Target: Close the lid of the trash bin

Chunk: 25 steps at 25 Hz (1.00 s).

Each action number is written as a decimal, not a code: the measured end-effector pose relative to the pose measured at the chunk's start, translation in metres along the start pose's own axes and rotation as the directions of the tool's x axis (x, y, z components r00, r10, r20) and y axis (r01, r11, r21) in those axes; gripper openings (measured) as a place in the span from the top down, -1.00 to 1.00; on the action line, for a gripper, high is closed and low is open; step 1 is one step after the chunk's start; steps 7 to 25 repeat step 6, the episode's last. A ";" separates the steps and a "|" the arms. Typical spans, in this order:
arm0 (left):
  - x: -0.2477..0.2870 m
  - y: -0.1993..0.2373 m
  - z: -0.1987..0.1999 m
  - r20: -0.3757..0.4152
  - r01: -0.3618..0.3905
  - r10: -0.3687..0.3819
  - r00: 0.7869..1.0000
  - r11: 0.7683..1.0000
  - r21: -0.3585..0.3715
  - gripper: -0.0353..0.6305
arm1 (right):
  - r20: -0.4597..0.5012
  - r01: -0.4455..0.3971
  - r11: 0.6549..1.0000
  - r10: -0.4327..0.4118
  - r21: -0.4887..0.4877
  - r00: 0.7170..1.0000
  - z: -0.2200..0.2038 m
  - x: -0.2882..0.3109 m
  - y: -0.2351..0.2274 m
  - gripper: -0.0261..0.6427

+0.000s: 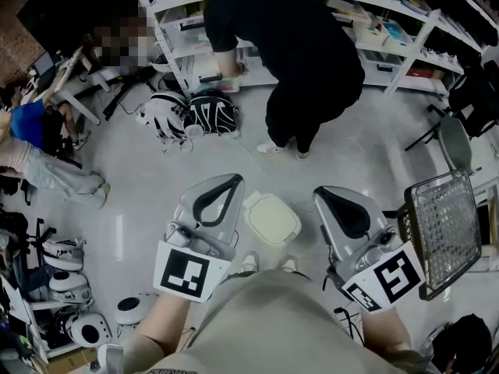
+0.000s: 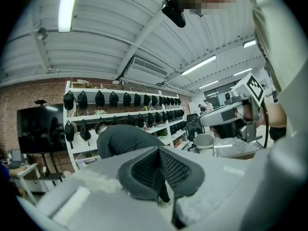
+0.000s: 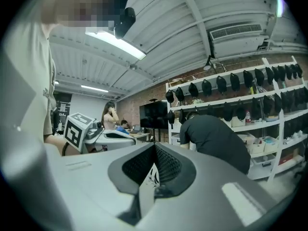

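A small white trash bin stands on the floor just ahead of my feet, and its cream lid lies flat on top. My left gripper hangs left of the bin and my right gripper right of it, both well above the floor and touching nothing. In the left gripper view the jaws are shut with the dark pads meeting, and the same shows in the right gripper view. Both gripper cameras point up at shelves and ceiling, so the bin is out of their sight.
A person in black bends at the white shelves a short way beyond the bin. Helmets lie on the floor at the left. A wire basket stands at the right, a chair behind it.
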<state>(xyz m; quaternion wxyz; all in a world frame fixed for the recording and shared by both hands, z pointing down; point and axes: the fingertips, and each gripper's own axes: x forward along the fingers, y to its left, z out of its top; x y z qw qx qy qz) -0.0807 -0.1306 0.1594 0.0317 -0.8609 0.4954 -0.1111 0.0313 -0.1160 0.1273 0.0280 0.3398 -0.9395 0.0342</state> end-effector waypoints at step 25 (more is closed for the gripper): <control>-0.004 0.005 0.001 -0.002 -0.020 0.020 1.000 1.000 -0.004 0.89 | 0.006 0.023 1.000 -0.023 -0.006 1.000 0.001 -0.003 -0.005 0.92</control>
